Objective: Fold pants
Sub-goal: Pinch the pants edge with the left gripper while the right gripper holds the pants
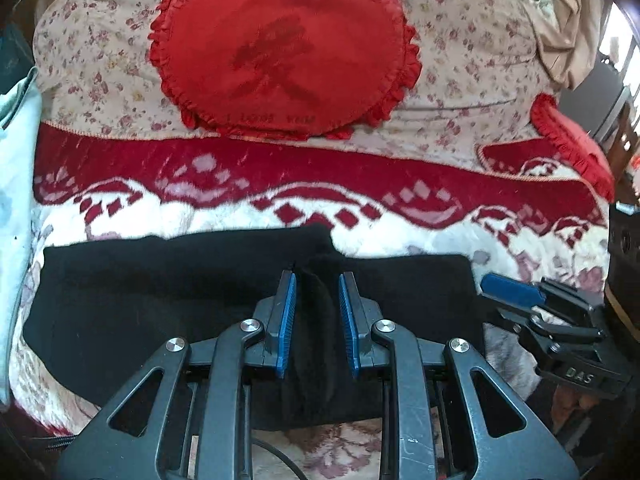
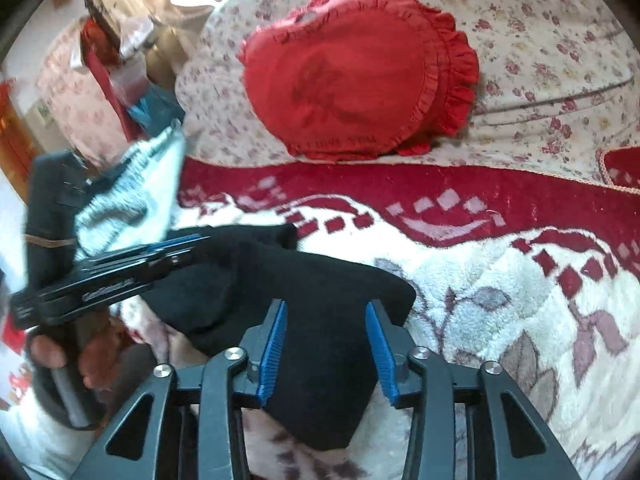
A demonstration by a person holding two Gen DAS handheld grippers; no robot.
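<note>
Pants (image 1: 160, 300), black, lying crosswise on the bed's blanket (image 1: 520, 240), long axis left to right. Left gripper (image 1: 316, 316) clenched on a raised fold at mid-length; right gripper (image 2: 326, 344) parted astride the right end, pads apparently not pressing the cloth.

A bed (image 1: 420, 240) under a red-and-white blanket (image 1: 224, 216) — black pants (image 1: 140, 292) near, red heart cushion (image 1: 280, 52) on far floral cover (image 1: 472, 52).
</note>
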